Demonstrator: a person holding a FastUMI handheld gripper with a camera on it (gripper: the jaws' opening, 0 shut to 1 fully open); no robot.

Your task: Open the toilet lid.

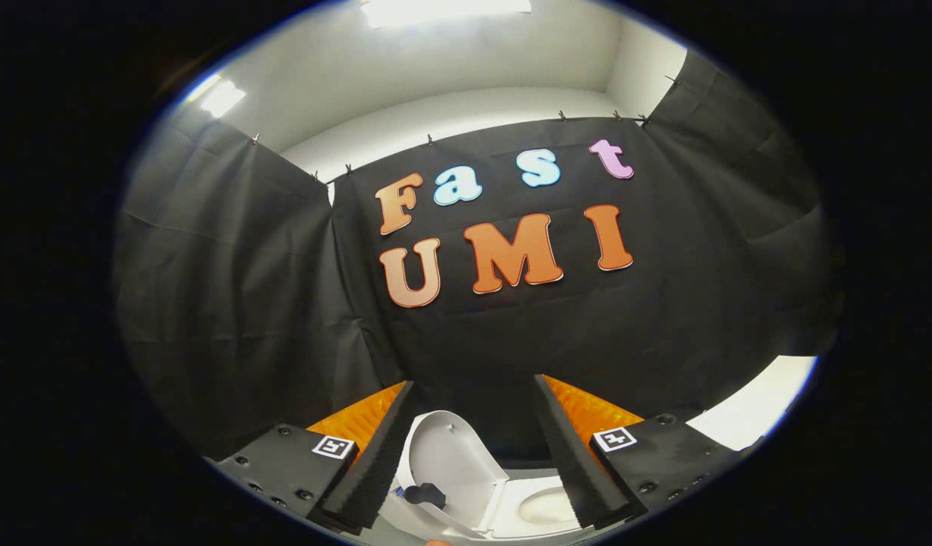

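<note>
A small white toilet sits low between my fingers. Its lid (452,464) stands raised and tilted back to the left, underside facing me, hinged at the seat (543,506), whose bowl opening shows beside the right finger. A small dark part (426,494) sits at the lid's lower left. My gripper (473,388) is open, its fingers (382,462) spread wide on either side of the lid, touching nothing. The fingertips reach up past the lid against the black cloth.
Black cloth walls (238,303) hang close behind and to both sides of the toilet. A white surface (754,406) shows at the right below the cloth. White wall and ceiling lights (443,11) are above.
</note>
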